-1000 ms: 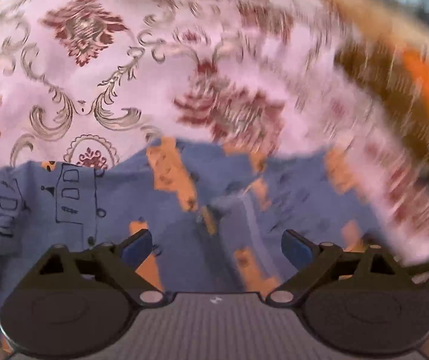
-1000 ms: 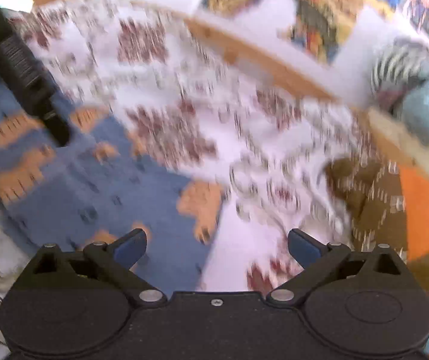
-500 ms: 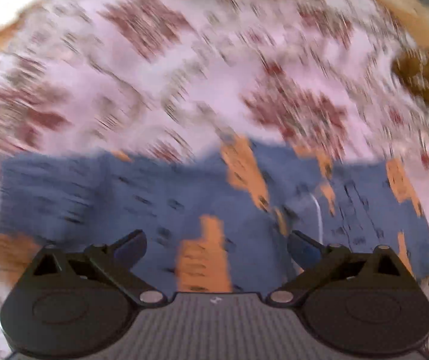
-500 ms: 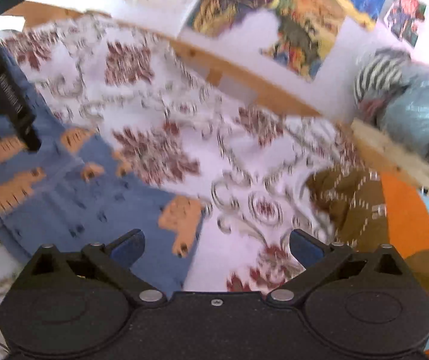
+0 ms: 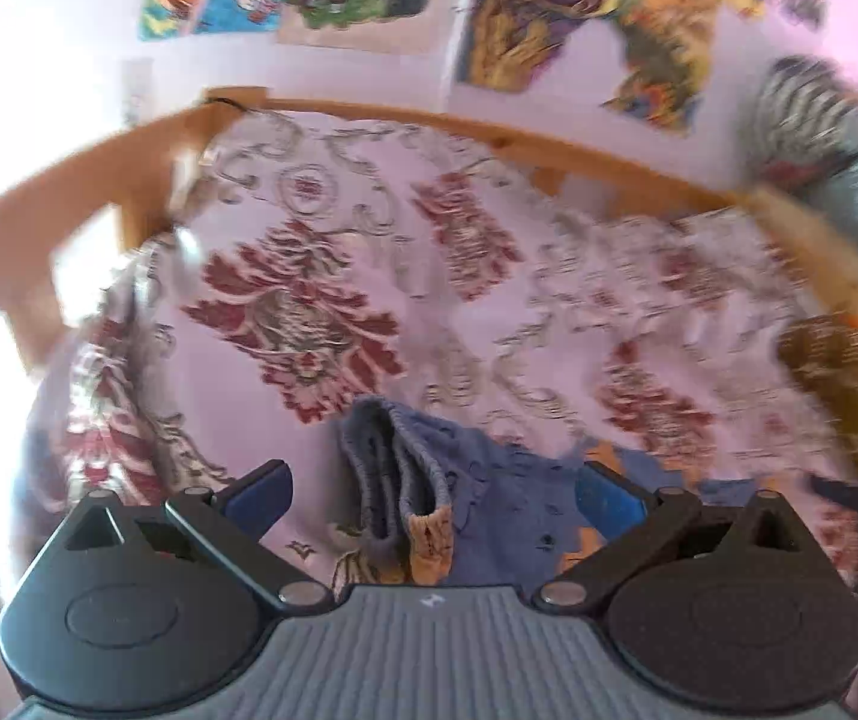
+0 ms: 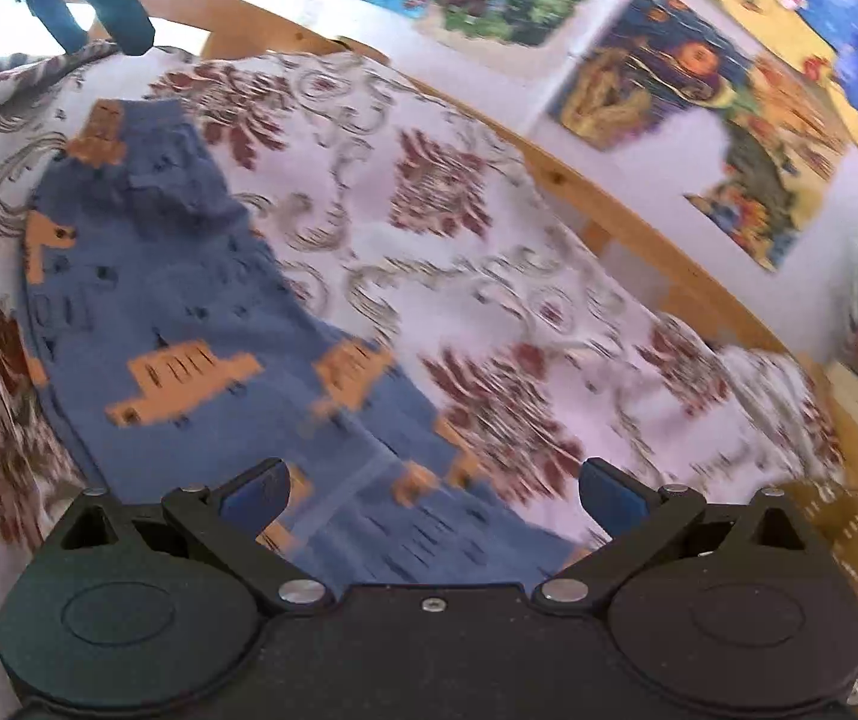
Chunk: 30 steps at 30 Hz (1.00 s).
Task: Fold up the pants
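While spread wide, both grippers (image 5: 432, 489) (image 6: 432, 489) empty

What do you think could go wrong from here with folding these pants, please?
Both the left gripper and the right gripper are open, so nothing pins the blue pants; the stacked layers could slip apart. The patterned bedspread beneath is rumpled, so a pinch might catch it too.
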Motion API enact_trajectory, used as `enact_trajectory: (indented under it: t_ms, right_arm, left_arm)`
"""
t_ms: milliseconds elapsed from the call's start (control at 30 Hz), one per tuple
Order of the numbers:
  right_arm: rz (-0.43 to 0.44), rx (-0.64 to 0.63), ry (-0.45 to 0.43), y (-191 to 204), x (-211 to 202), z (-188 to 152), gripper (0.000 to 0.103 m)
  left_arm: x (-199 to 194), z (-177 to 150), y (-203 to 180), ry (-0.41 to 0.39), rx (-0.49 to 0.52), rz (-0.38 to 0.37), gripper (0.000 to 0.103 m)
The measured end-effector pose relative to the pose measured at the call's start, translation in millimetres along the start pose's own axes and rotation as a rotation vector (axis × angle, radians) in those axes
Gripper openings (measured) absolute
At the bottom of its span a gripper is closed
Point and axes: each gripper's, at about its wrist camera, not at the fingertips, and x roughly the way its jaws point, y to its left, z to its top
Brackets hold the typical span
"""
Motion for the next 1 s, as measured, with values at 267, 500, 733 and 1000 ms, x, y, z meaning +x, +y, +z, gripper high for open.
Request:
enact_trajectory:
  t_ms: [267, 500, 733, 1000]
  right_arm:
    - [0.045, -0.030, 0.015, 24.6, 16.2, 5.6, 0.102]
    - [0.030, 0.003, 0.064, 27.3, 29.4, -0.1, 0.102]
    - [-0.050, -0.057, 0.071, 44.3, 39.1, -7.9, 0.102]
    - [-0.072, -0.076, 0.045, 49.1, 40.4, -10.3, 0.102]
  left_arm:
    - [41.3, -3.1, 39.8, 0.160, -0.128, -0.226, 0.101]
    - [75.5, -3.3, 65.4, 0.269, -0.313, -0.265, 0.098]
    - [87.6, -5.6, 61.0, 0.326, -0.258, -0.154, 0.041]
    - [83.3, -2.6, 62.9, 0.332, -0.339, -0.080, 0.018]
